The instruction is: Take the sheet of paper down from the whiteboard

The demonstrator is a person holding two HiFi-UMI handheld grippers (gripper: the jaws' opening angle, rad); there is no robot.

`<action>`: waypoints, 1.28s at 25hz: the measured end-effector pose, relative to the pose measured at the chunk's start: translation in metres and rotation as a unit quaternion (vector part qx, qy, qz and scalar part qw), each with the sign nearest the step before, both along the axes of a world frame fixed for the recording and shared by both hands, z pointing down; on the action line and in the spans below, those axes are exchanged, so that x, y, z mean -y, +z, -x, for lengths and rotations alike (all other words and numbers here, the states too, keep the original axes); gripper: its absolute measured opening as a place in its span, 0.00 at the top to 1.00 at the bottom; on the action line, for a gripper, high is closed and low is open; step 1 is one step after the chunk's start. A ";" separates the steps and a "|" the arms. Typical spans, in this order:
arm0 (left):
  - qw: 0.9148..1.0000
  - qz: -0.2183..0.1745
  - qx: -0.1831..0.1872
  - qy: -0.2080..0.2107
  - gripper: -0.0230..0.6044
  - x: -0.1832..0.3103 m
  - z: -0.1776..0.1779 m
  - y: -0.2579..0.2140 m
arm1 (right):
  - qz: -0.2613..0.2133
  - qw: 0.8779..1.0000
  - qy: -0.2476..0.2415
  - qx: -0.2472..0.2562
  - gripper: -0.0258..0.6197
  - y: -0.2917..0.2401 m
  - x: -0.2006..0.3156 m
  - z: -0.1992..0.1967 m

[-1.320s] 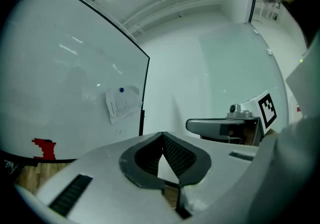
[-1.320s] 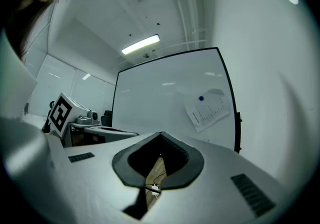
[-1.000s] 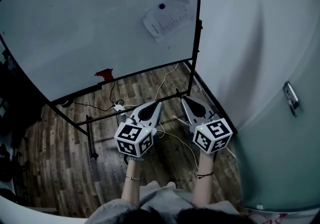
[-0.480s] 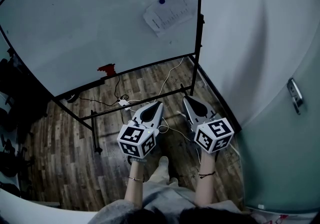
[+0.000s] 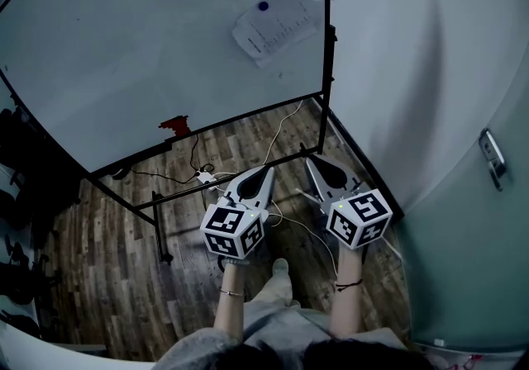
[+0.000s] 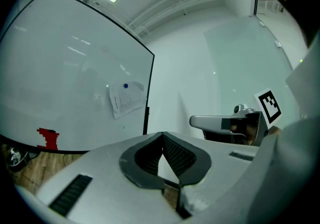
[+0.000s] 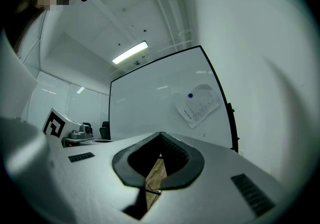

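Note:
A white printed sheet of paper (image 5: 275,27) hangs tilted near the right edge of the whiteboard (image 5: 124,54), pinned by a round blue magnet (image 5: 263,7). The sheet (image 6: 126,99) shows in the left gripper view, and the sheet (image 7: 199,106) with its magnet (image 7: 190,95) in the right gripper view. My left gripper (image 5: 268,171) and right gripper (image 5: 312,162) are held side by side, low and well short of the board, pointing toward it. Both are shut with nothing between the tips. The left gripper (image 6: 163,135) and right gripper (image 7: 160,135) show touching tips.
The board stands on a black frame (image 5: 326,54) over a wood floor with white and black cables (image 5: 277,130). A red eraser (image 5: 174,124) sits at the board's lower edge. A plain wall (image 5: 397,71) and a door with a metal handle (image 5: 494,158) are at right.
The person has stepped a little toward the board; both grippers shifted slightly right and down in the head view. Both stayed shut. The paper has not moved.

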State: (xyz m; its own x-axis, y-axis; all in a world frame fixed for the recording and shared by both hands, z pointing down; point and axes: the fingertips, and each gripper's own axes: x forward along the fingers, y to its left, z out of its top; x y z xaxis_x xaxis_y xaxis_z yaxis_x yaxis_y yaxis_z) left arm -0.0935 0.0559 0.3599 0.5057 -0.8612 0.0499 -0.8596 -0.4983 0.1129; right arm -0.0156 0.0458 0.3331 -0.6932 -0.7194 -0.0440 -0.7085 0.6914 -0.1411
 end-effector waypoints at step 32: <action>0.996 -0.056 0.058 0.048 0.95 0.184 0.006 -0.022 | -0.007 1.000 0.019 -0.003 0.96 -0.013 0.177 0.018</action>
